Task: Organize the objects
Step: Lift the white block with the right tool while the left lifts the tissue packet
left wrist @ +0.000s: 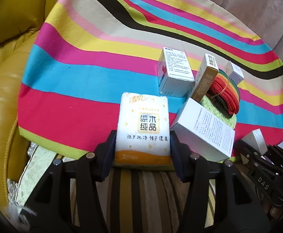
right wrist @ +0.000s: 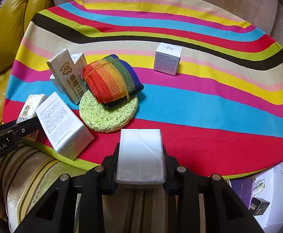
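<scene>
With both grippers at the near edge of the rainbow-striped cloth-covered desk [right wrist: 199,104], left gripper [left wrist: 142,147] has jaws clamped on the sides of a white-and-orange tissue pack [left wrist: 143,128]; right gripper [right wrist: 140,165] has jaws clamped on a clear-wrapped white flat pack [right wrist: 140,155]. Between them, a white printed carton [right wrist: 62,123] lies tilted just beside a round green sponge [right wrist: 106,116], which carries a rainbow mesh strap roll [right wrist: 111,79] bound by an elastic band. Small white cube box [right wrist: 167,59] stands well apart, further back.
</scene>
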`<state>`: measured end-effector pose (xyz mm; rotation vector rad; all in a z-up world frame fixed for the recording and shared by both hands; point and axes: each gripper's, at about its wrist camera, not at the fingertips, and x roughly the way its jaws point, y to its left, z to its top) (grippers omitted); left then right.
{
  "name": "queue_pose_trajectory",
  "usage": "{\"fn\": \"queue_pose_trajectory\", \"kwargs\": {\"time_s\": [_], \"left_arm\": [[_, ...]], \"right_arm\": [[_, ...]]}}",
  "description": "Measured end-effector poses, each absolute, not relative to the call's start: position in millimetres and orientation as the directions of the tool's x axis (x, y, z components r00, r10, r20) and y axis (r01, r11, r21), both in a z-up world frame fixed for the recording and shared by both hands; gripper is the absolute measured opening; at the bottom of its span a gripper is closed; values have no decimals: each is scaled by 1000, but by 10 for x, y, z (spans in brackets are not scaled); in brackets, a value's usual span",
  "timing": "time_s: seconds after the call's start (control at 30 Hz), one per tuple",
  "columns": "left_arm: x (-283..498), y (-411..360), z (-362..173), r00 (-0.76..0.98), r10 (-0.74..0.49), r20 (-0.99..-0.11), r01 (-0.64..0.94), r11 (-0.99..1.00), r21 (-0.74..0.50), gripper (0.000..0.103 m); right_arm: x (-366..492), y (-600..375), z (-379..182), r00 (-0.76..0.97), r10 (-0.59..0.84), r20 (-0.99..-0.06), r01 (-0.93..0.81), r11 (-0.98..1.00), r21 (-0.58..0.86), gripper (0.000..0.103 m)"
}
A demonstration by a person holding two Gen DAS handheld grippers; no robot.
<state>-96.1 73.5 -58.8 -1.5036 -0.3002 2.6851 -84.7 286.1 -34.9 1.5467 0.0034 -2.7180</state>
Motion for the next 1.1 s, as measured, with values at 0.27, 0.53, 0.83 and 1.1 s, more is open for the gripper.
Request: {"fn": "queue_pose_trajectory", "kwargs": {"time_s": [0.27, 0.53, 0.83, 1.1], "left_arm": [[-721, 668, -422, -591, 114, -798, 99, -972, -212, 56], [-566, 818, -319, -615, 127, -778, 70, -974, -214, 56], [-455, 1115, -219, -621, 164, -767, -15, -980, -197, 56], [-404, 1437, -177, -604, 217, -767, -98, -975, -198, 56]], "right_arm": [[-767, 2905, -264, -535, -28, -844, 7, -1000, 28, 36], [-700, 2969, -219, -546, -46, -836, 0, -999, 54, 36], [-536, 3183, -166, -554, -61, -831, -37, -994, 98, 36], [-373, 3411, -134, -563, -75, -823, -74, -987, 141, 36]]}}
